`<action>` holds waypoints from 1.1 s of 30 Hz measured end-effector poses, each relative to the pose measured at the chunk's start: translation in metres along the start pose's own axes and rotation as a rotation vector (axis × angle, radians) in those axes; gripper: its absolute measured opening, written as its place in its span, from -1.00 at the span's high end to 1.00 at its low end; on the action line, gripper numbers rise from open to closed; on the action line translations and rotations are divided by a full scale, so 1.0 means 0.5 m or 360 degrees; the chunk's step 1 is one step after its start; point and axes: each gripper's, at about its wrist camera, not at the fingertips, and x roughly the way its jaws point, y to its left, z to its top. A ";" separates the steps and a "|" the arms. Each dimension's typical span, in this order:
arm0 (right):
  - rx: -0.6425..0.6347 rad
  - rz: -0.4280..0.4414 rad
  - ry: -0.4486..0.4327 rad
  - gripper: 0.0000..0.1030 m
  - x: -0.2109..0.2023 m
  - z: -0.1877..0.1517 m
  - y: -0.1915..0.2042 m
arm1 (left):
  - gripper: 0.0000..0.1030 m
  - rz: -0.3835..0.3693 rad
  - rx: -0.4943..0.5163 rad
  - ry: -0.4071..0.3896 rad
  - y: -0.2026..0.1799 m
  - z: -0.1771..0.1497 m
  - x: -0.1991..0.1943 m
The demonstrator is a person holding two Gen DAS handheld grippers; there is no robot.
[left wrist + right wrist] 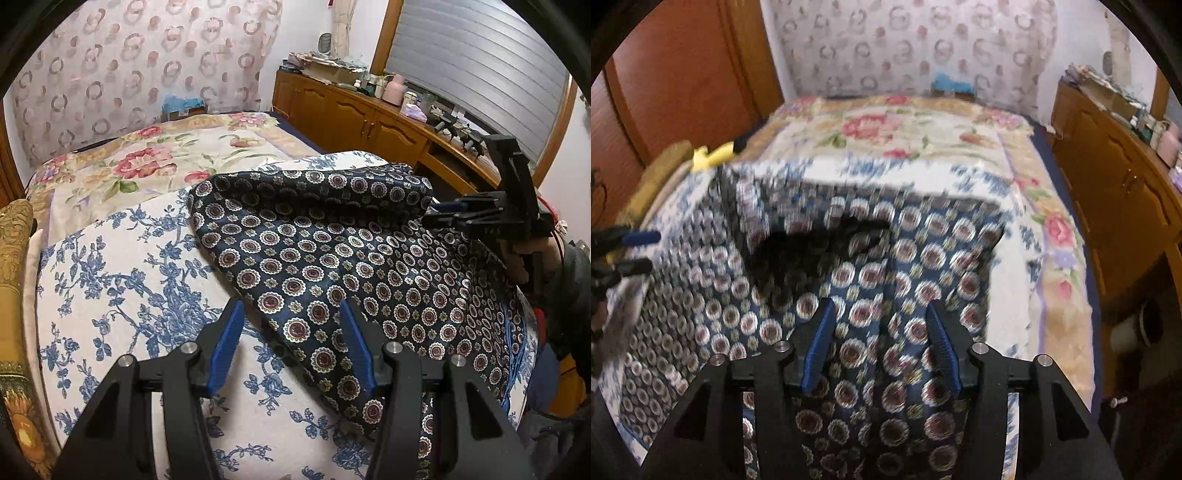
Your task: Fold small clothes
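Observation:
A dark navy garment with round maroon-and-white medallions [332, 266] lies on a blue-and-white floral cloth [129, 280] on the bed. Its far part is folded over into a thick roll. My left gripper [291, 314] is open and empty, hovering over the garment's near left edge. My right gripper shows in the left wrist view [443, 214] at the right end of the fold, side-on. In the right wrist view, blurred, my right gripper [879, 314] is open above the garment [886, 266], nothing between its fingers. The left gripper [639, 251] shows at the far left there.
A rose-patterned bedspread [155, 162] covers the far half of the bed. A wooden sideboard [354, 118] with bottles and clutter runs along the right. A patterned curtain [147, 62] hangs behind. A wooden door [683, 74] and a yellow thing [713, 155] are at the left.

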 end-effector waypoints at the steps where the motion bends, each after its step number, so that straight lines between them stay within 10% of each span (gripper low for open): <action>1: -0.0010 -0.0006 0.0021 0.39 0.006 -0.004 0.004 | -0.02 -0.0001 0.0000 0.0002 -0.002 -0.001 0.000; 4: -0.0028 0.0012 0.0025 0.94 0.002 -0.016 0.018 | -0.02 -0.0004 -0.0002 0.0003 -0.006 -0.004 0.000; 19: 0.0044 -0.0113 -0.0054 1.00 -0.158 -0.121 -0.006 | -0.02 -0.0038 0.0051 -0.0034 -0.053 0.007 -0.004; 23: 0.0044 -0.0195 -0.0058 0.67 -0.153 -0.120 -0.007 | -0.02 0.0001 0.0053 -0.0008 -0.056 0.004 0.008; 26: 0.0013 -0.0200 -0.0162 -0.18 -0.164 -0.102 0.013 | -0.02 0.0046 0.0035 0.0019 -0.054 0.000 0.019; 33: -0.0191 -0.0136 -0.0199 -0.23 -0.119 -0.057 0.096 | -0.02 0.0112 0.0005 0.0065 -0.041 -0.007 0.043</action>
